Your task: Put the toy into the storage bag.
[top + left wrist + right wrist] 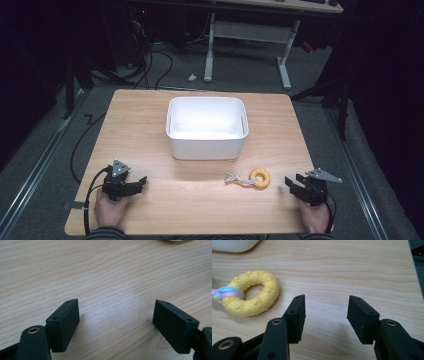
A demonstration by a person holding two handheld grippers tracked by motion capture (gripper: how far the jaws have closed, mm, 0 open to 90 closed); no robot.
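A yellow knobbly ring toy (pixel 260 178) with a coloured rope (pixel 235 178) tied to it lies on the wooden table (pixel 150 115), in front of a white bin (pixel 207 128). My right gripper (pixel 295 183) rests near the table's front right, to the right of the ring and apart from it. In the right gripper view the ring (pixel 252 296) lies left of the jaws, and the gripper (pixel 325 312) is open with only bare wood between its fingers. My left gripper (pixel 141 181) sits at the front left, open (pixel 116 317) over bare table.
The white bin stands empty at the table's middle, behind the ring. The table's right edge (pixel 415 277) runs close to my right gripper. Beyond the table are a dark floor, cables and a white desk frame (pixel 247 45).
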